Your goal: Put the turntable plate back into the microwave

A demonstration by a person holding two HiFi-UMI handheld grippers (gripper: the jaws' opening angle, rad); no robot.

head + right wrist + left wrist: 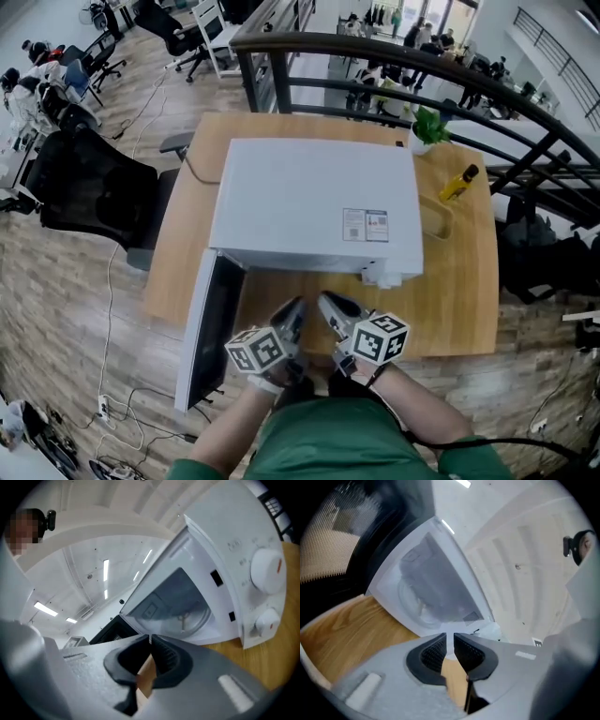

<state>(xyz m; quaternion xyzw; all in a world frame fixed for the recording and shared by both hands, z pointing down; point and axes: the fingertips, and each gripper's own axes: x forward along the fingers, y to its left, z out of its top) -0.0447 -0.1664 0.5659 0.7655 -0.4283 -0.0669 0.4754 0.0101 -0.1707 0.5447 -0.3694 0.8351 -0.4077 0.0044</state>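
Glass turntable plate (194, 620) appears to lie flat inside the open microwave (314, 202) on the desk (455, 300). Left claw (449, 638) and right claw (149, 638) are both clenched and empty. Plate judged rigid, fairly heavy, slick and breakable; grip opposite rim edges.

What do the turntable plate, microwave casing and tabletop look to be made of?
Turntable plate: likely clear glass, glossy, since the hub shows through it.
Microwave casing: white, matte, either painted sheet metal or plastic; the look leaves it open.
Tabletop: wood or wood-look laminate, with light grain visible and a satin finish.
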